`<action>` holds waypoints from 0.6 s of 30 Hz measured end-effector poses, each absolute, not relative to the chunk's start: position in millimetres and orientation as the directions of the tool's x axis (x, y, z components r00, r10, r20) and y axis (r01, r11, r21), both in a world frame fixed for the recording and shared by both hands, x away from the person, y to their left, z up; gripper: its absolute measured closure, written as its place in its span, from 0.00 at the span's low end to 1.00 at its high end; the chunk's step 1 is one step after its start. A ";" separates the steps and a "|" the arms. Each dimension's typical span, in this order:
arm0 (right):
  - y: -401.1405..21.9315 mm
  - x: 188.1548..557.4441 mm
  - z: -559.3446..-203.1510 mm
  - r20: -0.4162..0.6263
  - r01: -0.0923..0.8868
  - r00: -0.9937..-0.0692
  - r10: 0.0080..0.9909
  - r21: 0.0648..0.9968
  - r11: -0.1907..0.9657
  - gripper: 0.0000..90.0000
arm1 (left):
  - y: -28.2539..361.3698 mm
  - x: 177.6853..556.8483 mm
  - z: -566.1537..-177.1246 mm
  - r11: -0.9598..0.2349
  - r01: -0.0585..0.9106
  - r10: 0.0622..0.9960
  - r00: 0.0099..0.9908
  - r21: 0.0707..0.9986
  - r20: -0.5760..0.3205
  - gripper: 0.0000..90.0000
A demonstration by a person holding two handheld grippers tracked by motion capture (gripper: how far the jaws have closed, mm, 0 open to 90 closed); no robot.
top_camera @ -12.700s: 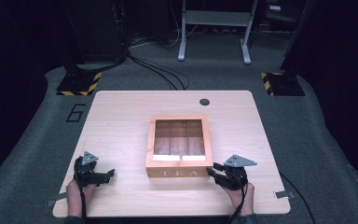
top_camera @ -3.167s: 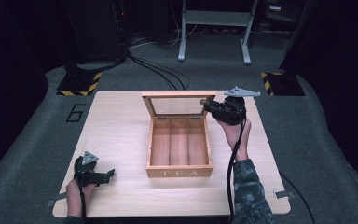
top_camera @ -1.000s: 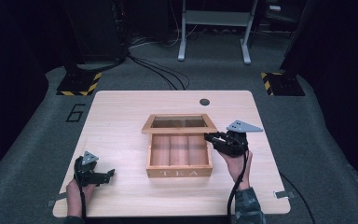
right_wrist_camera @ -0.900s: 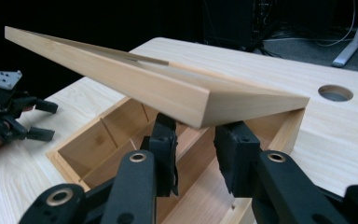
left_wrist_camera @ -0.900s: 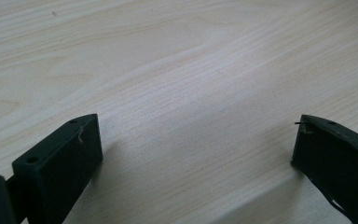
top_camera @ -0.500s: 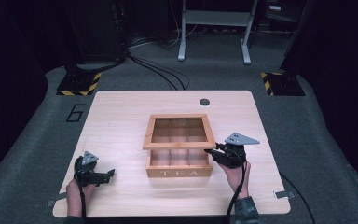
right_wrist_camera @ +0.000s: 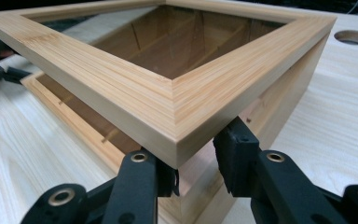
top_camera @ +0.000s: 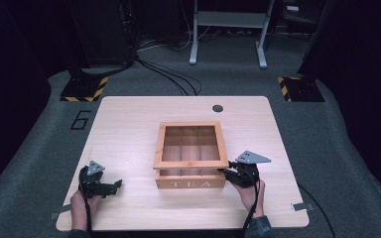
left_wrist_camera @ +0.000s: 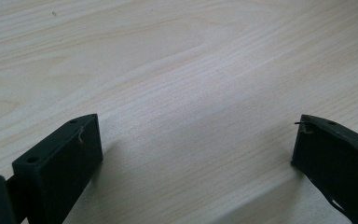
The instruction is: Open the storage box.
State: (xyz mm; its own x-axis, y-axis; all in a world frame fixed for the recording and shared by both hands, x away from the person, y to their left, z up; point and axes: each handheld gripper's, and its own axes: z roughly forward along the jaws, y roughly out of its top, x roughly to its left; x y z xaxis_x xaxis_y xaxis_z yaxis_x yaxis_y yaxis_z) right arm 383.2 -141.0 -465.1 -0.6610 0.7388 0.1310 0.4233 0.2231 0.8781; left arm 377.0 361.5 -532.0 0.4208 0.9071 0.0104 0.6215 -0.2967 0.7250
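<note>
A wooden tea box [top_camera: 191,184] marked TEA stands mid-table, with several empty compartments inside. Its glass-paned lid [top_camera: 191,163] hangs tilted, its front edge a little above the box. My right gripper [top_camera: 224,172] is shut on the lid's front right corner. In the right gripper view the jaws [right_wrist_camera: 193,165] pinch that corner of the lid [right_wrist_camera: 177,102], and the box wall [right_wrist_camera: 284,88] stands beneath. My left gripper [top_camera: 115,186] rests on the table at the front left, open and holding nothing. Bare tabletop lies between its jaws [left_wrist_camera: 196,144].
The light wooden table [top_camera: 129,129] has a round cable hole [top_camera: 218,108] behind the box. Cables trail from both grippers over the front edge. On the floor beyond are striped black-and-yellow bases [top_camera: 84,89] and a grey stand [top_camera: 228,20].
The right gripper has swung the lid from upright at the back down and forward toward the front; it now sits almost level over the box. The left gripper has stayed put.
</note>
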 end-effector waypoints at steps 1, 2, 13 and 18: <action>-140.6 382.5 -466.3 0.128 0.429 -0.657 0.743 0.873 0.230 0.77 | 361.5 377.0 -532.0 -0.297 0.622 0.907 0.421 0.725 0.010 0.01; -140.6 382.1 -467.0 0.123 0.429 -0.659 0.742 0.872 0.237 0.77 | 361.4 376.8 -531.9 -0.296 0.623 0.907 0.420 0.724 0.009 0.01; -141.1 372.9 -469.0 0.106 0.439 -0.657 0.747 0.859 0.264 0.76 | 361.4 376.9 -532.0 -0.297 0.621 0.907 0.421 0.725 0.010 0.01; -146.6 366.9 -468.2 0.103 0.442 -0.660 0.744 0.854 0.274 0.76 | 361.4 376.8 -531.9 -0.296 0.623 0.907 0.420 0.724 0.010 0.01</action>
State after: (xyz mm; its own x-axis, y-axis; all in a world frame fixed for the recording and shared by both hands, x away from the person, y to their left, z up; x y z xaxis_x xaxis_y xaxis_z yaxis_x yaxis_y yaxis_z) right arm 366.9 -146.6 -468.2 -0.6604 0.7438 0.1032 0.4419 0.2739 0.8542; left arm 376.8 361.4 -531.9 0.4205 0.9072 0.0095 0.6228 -0.2962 0.7242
